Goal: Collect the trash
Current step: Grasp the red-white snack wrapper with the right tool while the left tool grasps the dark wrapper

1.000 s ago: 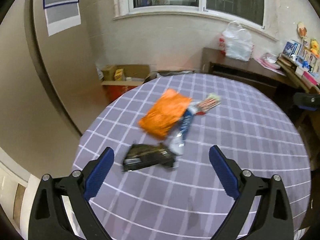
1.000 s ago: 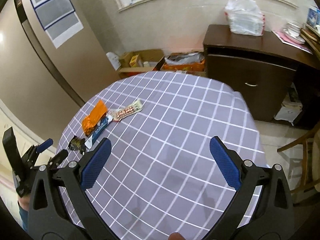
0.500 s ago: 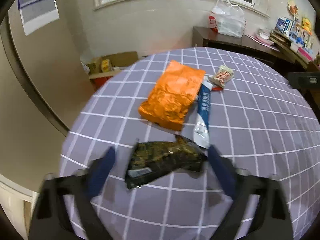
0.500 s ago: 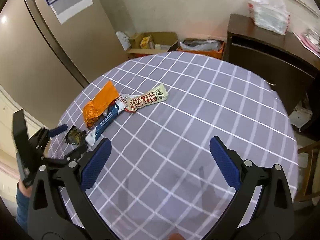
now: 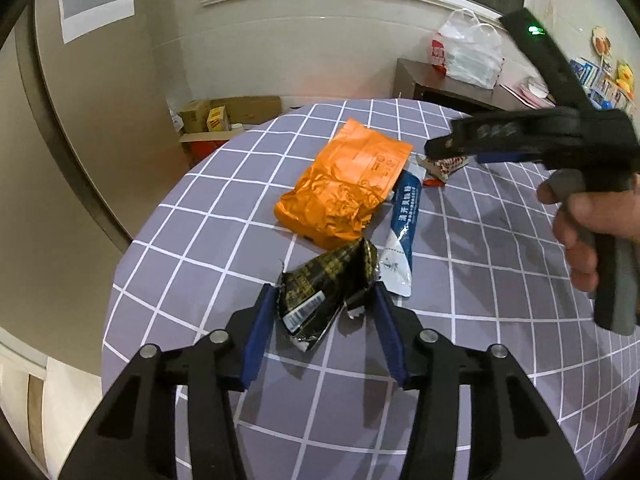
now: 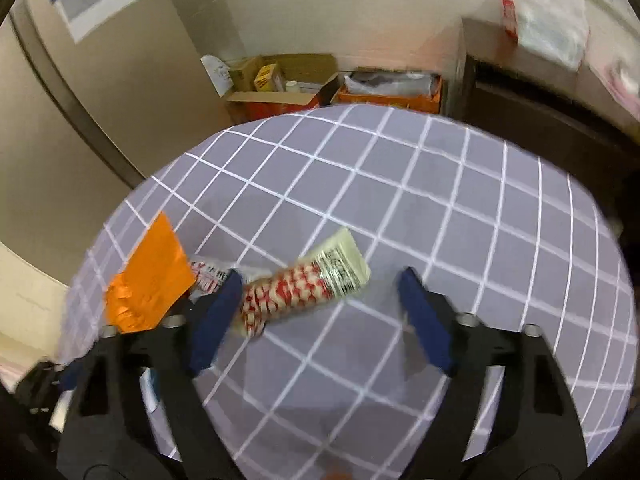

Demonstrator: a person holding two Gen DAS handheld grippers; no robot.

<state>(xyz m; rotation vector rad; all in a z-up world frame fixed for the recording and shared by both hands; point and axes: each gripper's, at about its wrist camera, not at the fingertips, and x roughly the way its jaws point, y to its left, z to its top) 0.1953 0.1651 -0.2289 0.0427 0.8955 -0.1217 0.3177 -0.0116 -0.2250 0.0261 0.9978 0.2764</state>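
The red-checked wrapper (image 6: pixel 308 292) lies on the counter (image 6: pixel 460 216) directly ahead of the right tool (image 6: pixel 320 300), in the gap between its fingers but off-centre: its red end touches or hides behind the left finger, while its pale end stops short of the right finger. Its long axis runs slantwise across the gap, red end nearer the tool, pale end farther. The right tool is wide open and holds nothing. The view is blurred, so whether the fingertips touch the counter cannot be told. I judge the coming move to be a closing pinch across the wrapper's narrow width, which would want the tool turned or shifted toward the pale end first.

Measured from the orange bag (image 5: pixel 344 192), the red-checked wrapper is just beyond its far right corner, the blue-white sachet (image 5: pixel 402 236) lies along its right edge, and the black wrapper (image 5: pixel 324 296) sits just before its near end. The left tool (image 5: pixel 324 304) is closed on the black wrapper, which crumples between its fingers.
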